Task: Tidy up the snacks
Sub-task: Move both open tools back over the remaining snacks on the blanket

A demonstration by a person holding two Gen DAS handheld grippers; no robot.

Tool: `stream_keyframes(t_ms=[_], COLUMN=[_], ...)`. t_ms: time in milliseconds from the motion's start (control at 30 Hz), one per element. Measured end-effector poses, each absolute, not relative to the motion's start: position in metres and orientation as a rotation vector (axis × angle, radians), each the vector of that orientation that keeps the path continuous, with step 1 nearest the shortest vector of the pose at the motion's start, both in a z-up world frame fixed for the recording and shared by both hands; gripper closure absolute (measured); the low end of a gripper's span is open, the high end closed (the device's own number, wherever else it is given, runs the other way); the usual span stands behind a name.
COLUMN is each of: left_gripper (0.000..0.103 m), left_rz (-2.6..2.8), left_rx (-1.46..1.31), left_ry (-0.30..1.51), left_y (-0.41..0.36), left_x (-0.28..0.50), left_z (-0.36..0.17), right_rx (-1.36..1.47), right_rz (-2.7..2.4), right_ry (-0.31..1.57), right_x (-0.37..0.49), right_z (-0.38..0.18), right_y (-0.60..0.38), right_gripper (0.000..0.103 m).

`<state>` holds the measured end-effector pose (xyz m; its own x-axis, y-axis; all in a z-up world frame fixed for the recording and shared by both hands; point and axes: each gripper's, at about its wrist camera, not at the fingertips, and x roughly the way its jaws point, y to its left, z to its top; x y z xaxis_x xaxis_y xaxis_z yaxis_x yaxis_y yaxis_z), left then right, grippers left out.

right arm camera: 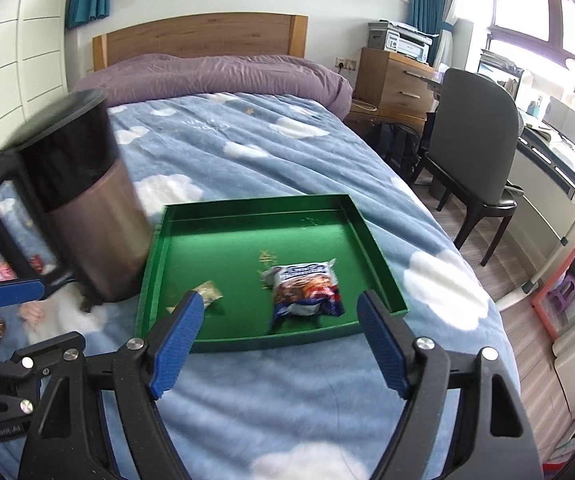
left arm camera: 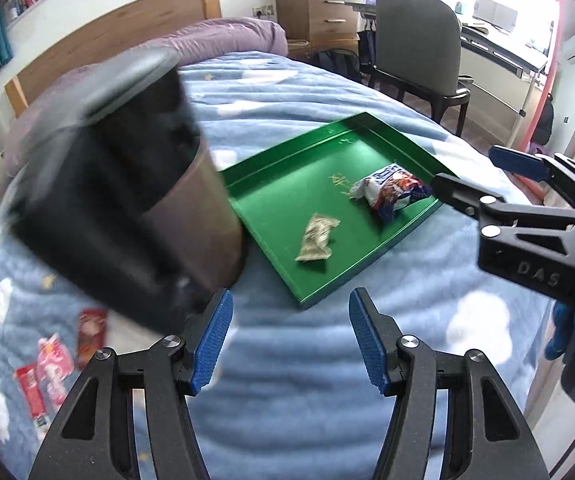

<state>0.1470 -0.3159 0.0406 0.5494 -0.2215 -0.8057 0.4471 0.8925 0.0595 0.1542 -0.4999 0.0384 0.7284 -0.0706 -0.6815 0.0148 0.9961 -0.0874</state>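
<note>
A green tray (left arm camera: 271,184) (right arm camera: 215,232) lies on the bed. It holds a white, red and blue snack bag (left arm camera: 391,194) (right arm camera: 305,288) and a small tan snack packet (left arm camera: 317,238) (right arm camera: 209,292). Several pink and red snack packets (left arm camera: 53,364) lie on the blanket at the left. My left gripper (left arm camera: 290,340) is open and empty above the blanket, just in front of the tray. My right gripper (right arm camera: 277,340) is open and empty at the tray's near edge; it also shows in the left wrist view (left arm camera: 475,172).
A tilted metal kettle (left arm camera: 127,200) (right arm camera: 83,208) with a black lid and handle stands left of the tray, very close to my left gripper. A grey chair (right arm camera: 475,148) and a desk stand right of the bed. A purple duvet (right arm camera: 215,76) lies by the headboard.
</note>
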Motion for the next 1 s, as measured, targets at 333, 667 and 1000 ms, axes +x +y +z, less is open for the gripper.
stream_keyframes(t_ms=[333, 667, 1000], left_gripper=[0.048, 0.048, 0.047], left_rz=[-0.292, -0.168, -0.037], left_rx=[0.255, 0.198, 0.108], left_ry=[0.858, 0.822, 0.779], left_y=[-0.222, -0.129, -0.041], left_x=[0.100, 0.059, 0.029], left_z=[0.065, 0.081, 0.102], right_rx=[-0.080, -0.081, -0.053], right_rz=[0.016, 0.096, 0.191], right_ry=[0.702, 0.658, 0.620], right_x=[0.103, 0.057, 0.016], right_z=[0.074, 0.100, 0.107], right_y=[-0.443, -0.390, -0.336], right_gripper=[0.000, 0.000, 0.000])
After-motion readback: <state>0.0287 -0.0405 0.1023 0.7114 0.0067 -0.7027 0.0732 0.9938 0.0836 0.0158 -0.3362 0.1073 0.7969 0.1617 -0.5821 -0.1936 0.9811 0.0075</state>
